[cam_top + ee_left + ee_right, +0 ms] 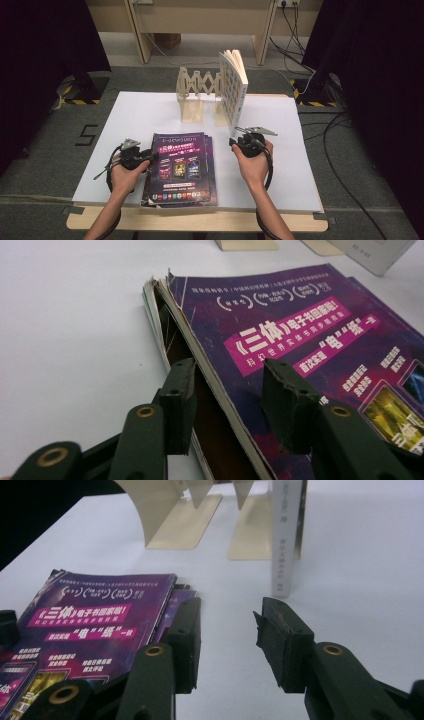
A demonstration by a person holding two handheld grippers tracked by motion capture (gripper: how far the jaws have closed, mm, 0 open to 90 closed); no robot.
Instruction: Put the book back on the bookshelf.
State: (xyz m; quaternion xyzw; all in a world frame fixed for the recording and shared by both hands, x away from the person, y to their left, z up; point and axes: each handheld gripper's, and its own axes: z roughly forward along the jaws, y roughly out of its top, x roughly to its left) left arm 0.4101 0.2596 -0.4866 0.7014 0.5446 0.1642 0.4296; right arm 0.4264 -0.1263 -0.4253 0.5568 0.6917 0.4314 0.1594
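While the left gripper point(227, 405) is straddling the top magazine's point(300, 340) spine edge on the stack point(181, 167) near the table's point(125, 115) front, jaws parted and not pressing, the right gripper point(227, 645) is hovering open, empty, beside it. Next, the left jaws should probably pinch the cover for lifting toward the rack point(197, 95).

The left gripper point(227, 400) straddles the top magazine's point(300, 340) edge, jaws apart.
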